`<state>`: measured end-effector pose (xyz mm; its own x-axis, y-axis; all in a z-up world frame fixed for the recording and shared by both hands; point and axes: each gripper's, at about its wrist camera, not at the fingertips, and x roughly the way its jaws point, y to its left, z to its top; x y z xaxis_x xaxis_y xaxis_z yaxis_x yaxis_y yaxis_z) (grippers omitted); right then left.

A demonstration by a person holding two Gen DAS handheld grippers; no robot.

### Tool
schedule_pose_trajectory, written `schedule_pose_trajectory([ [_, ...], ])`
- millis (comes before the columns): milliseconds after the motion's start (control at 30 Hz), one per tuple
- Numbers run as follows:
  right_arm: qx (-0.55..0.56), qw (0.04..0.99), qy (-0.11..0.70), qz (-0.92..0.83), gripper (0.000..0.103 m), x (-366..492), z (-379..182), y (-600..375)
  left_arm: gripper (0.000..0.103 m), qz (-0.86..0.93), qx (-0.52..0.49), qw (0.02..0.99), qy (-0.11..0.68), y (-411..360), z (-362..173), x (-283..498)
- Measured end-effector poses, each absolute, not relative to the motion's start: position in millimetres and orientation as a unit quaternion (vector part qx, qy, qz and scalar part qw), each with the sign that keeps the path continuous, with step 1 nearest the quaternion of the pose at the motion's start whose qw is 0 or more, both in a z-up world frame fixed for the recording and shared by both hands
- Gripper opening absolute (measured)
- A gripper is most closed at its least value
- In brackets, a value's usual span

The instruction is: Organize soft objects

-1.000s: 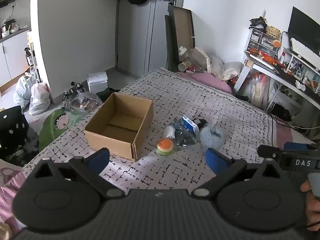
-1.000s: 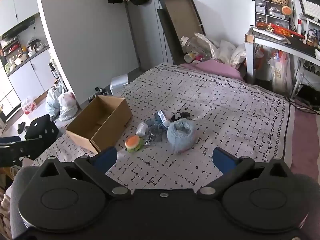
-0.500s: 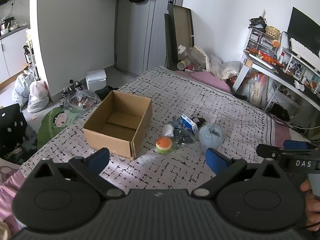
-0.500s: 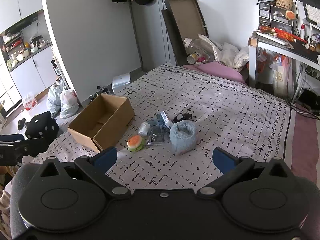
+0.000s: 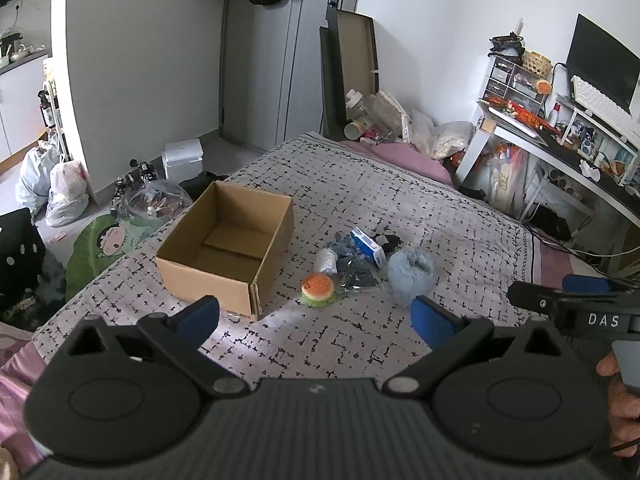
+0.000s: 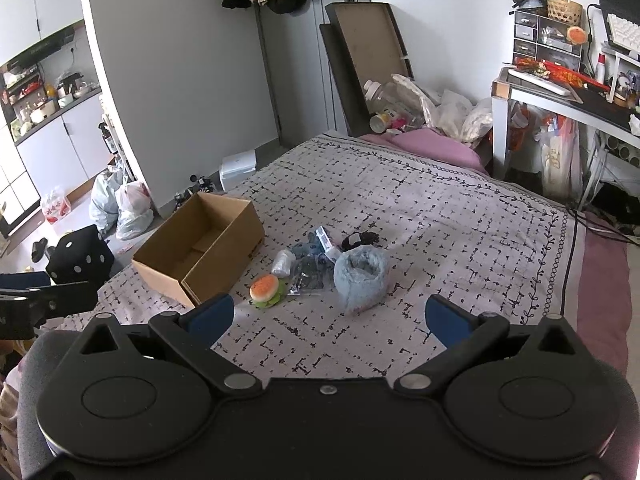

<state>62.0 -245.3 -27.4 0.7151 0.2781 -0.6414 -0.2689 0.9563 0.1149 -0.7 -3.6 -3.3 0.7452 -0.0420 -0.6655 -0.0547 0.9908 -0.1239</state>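
An open cardboard box [image 5: 228,248] [image 6: 200,248] lies on the patterned bed, nothing visible inside it. Right of it is a small pile: a burger-shaped squishy toy [image 5: 317,289] [image 6: 265,288], a fluffy light-blue plush [image 5: 412,274] [image 6: 361,276], a white roll [image 5: 326,260] [image 6: 283,262], a blue-and-white packet [image 5: 367,246] [image 6: 325,240] and clear bags. My left gripper [image 5: 316,316] hovers open near the bed's front edge, short of the pile. My right gripper [image 6: 328,318] is open too, just before the plush. Both hold nothing.
The bed cover [image 6: 440,220] spreads wide to the right and behind the pile. A desk [image 5: 560,148] with clutter stands at the right. Bags [image 6: 120,208] and a black dice cushion [image 6: 80,256] lie on the floor at the left. A hand [image 5: 624,388] holds the right gripper.
Both views have risen and drawn back a little, so the box and pile sit slightly farther off. Both grippers stay open; nothing on the bed has moved.
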Motion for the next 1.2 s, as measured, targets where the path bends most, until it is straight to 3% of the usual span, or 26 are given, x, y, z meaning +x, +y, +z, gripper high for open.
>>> schedule_pose_trajectory([
  [1200, 0.019, 0.923, 0.352, 0.154, 0.103, 63.2, -23.4, -250.3, 0.102, 0.008, -0.058, 0.931, 0.36, -1.8, -2.0, -2.6],
])
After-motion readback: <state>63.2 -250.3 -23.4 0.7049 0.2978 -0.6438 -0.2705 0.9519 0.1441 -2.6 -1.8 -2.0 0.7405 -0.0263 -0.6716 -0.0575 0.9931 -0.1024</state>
